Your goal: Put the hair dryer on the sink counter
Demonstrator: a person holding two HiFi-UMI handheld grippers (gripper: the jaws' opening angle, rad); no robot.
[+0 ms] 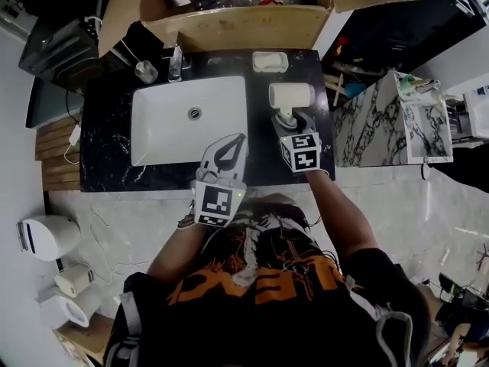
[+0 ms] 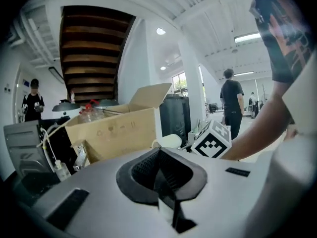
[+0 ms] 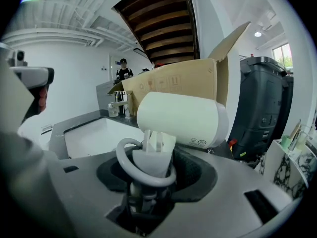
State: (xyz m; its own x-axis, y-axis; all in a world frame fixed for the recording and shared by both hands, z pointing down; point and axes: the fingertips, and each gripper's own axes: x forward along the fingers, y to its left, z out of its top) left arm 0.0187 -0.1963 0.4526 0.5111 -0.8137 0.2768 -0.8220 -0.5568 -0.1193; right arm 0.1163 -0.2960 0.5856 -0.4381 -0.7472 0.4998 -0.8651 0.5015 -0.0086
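The cream hair dryer (image 1: 290,95) hangs over the black marble sink counter (image 1: 107,144), just right of the white basin (image 1: 168,128). My right gripper (image 1: 289,122) is shut on its handle. In the right gripper view the dryer's barrel (image 3: 181,119) lies crosswise above the jaws, and its handle and grey hanging loop sit between them at the right gripper (image 3: 148,165). Whether the dryer touches the counter is hidden. My left gripper (image 1: 231,145) hovers over the basin's front right corner. Its jaws are shut with nothing in them, as the left gripper (image 2: 158,167) shows in its own view.
A faucet (image 1: 176,63) and a small cup (image 1: 146,72) stand behind the basin. A white soap dish (image 1: 270,61) lies at the counter's back, beyond the dryer. An open cardboard box (image 1: 229,25) rises behind the counter. A marble-patterned cabinet (image 1: 374,125) stands to the right.
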